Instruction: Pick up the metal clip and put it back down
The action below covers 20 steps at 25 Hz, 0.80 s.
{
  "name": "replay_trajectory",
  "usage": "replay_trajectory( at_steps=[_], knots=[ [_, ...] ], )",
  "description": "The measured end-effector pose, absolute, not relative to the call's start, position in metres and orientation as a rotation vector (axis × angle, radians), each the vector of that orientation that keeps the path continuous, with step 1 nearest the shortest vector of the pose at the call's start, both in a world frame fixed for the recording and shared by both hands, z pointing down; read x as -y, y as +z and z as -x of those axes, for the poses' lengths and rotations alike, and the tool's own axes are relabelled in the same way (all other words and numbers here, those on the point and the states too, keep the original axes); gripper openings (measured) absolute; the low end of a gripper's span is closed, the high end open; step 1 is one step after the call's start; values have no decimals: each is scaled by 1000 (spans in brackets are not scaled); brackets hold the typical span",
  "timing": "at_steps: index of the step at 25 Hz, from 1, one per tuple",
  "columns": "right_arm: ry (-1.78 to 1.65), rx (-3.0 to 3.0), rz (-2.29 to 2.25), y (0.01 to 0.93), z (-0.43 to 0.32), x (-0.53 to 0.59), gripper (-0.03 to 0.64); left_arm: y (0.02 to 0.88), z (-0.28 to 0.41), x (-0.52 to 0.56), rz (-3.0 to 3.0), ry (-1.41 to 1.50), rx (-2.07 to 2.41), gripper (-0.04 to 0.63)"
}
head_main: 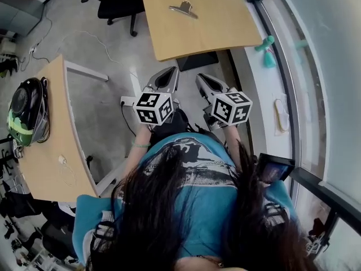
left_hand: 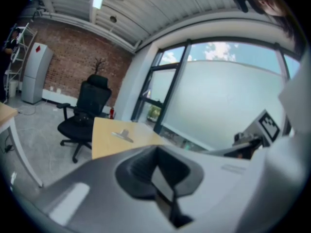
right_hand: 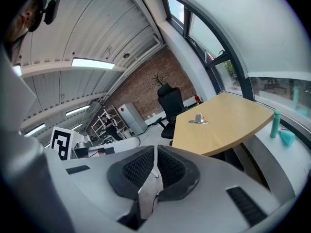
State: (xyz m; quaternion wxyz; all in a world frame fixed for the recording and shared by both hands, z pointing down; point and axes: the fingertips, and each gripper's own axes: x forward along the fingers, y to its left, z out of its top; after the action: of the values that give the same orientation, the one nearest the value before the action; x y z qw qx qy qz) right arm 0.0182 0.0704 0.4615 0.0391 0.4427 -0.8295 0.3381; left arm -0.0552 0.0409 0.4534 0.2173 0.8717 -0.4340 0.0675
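The metal clip lies on a light wooden table at the top of the head view, well ahead of both grippers. My left gripper and right gripper are held side by side close to the person's body, over the floor and short of the table's near edge. Both are shut, with nothing between the pads. In the left gripper view the clip is small and distant beyond the closed jaws. In the right gripper view the clip stands mid-table, past the closed jaws.
A black office chair stands behind the table's left side. A second wooden desk at the left carries a green-and-black helmet. A window sill on the right holds a teal bottle. Cables trail on the grey floor.
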Motion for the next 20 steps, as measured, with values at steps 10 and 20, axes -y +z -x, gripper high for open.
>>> replay_trajectory(
  at_steps=[10, 20],
  knots=[
    [1085, 2492, -1319, 473, 43, 1, 31, 465, 109, 38, -2348, 137, 1158, 3],
    [1136, 2407, -1389, 489, 20, 37, 31, 484, 90, 73, -2327, 151, 1077, 3]
  ],
)
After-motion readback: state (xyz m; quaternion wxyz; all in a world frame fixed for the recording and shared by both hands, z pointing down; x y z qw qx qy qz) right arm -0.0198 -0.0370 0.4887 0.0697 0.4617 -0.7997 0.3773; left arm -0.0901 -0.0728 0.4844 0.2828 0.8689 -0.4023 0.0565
